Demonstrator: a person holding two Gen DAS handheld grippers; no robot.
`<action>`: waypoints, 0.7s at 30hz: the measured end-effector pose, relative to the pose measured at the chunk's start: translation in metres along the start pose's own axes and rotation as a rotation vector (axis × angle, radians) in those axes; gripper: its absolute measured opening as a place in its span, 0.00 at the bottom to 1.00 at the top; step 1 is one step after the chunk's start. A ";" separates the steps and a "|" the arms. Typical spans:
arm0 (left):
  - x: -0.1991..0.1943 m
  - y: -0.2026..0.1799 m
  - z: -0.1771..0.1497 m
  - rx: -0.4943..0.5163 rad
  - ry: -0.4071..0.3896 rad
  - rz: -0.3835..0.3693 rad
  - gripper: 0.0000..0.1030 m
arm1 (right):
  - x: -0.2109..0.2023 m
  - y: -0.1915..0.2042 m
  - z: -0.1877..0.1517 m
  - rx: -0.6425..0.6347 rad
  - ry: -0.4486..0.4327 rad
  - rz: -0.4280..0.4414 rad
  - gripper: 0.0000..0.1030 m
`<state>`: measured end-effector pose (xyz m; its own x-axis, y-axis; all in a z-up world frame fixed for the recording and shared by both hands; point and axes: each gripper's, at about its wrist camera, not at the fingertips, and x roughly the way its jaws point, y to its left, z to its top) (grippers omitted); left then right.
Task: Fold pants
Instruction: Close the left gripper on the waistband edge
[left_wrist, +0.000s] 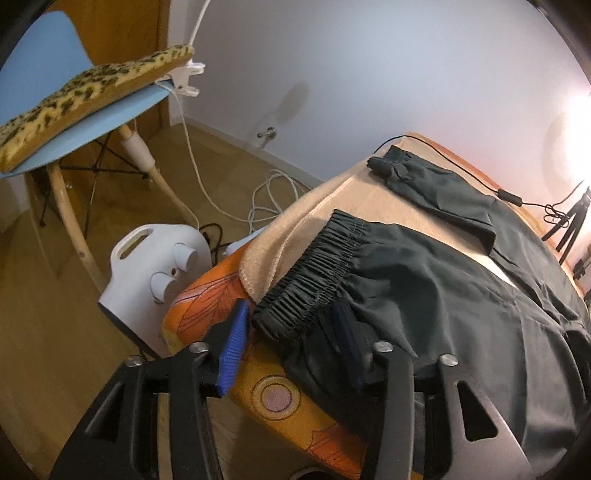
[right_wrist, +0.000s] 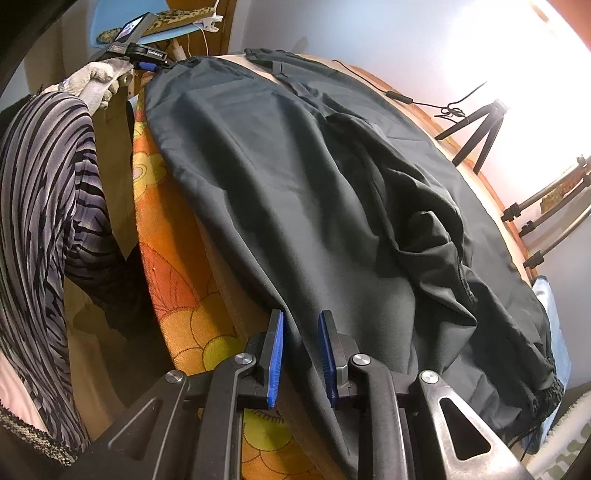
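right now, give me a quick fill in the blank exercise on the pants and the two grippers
1. The pants are dark ____ in colour.
2. The left gripper has its fingers open at the elastic ____ of the pants.
3. The right gripper is ____, with pants fabric between its blue pads.
4. The chair beside the table is ____.

Missing words: green; waistband; open; blue

I am working in a lived-in room of a home, not a lab or shop. A pale blue chair on wooden legs carries a leopard-print cushion, and a small white fan heater with two dials stands on the wood floor beside loose white cables. The work surface wears an orange flower-patterned cloth under a beige blanket. Plain white walls meet a skirting board, and a black tripod stands near a bright lamp.
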<state>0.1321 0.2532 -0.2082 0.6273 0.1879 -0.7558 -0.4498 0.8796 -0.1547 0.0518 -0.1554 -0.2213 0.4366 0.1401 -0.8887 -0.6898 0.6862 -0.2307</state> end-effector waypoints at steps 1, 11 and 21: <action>-0.001 -0.001 -0.001 0.006 -0.006 0.011 0.32 | 0.001 0.000 0.001 0.000 0.002 -0.001 0.18; -0.026 -0.001 0.004 -0.002 -0.074 -0.010 0.07 | 0.005 -0.001 0.006 0.008 0.001 -0.025 0.17; -0.046 0.007 0.031 -0.123 -0.128 -0.098 0.07 | -0.020 -0.018 0.016 0.048 -0.069 -0.109 0.01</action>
<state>0.1200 0.2640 -0.1545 0.7440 0.1647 -0.6476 -0.4518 0.8380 -0.3060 0.0644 -0.1592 -0.1937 0.5478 0.1104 -0.8293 -0.6081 0.7334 -0.3040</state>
